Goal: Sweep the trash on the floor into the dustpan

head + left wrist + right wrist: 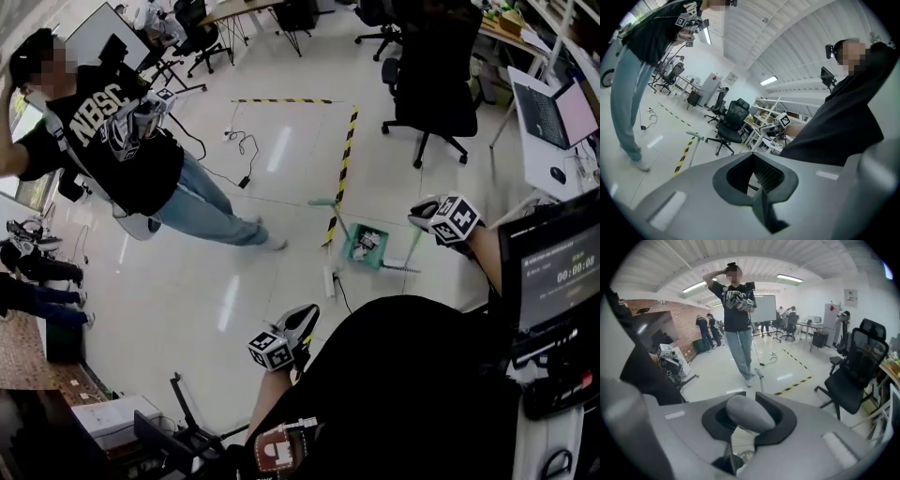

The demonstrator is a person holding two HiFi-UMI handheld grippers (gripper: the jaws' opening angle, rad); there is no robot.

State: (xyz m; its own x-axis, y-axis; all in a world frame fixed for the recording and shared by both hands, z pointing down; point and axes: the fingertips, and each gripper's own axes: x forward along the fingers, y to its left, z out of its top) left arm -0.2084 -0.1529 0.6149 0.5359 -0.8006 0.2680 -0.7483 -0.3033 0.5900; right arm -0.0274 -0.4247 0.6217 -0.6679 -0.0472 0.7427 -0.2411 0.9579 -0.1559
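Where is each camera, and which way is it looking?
Head view: on the person's head, looking steeply down at the dustpan; shows the left gripper, the right gripper and the person's shirt.
Left gripper view: on the left gripper, looking sideways across the room; shows its open, empty jaws and the shirt.
Right gripper view: on the right gripper, looking across the room at a bystander; shows its jaws shut on a grey handle.
Shared: both gripper views show the bystander and a black chair.
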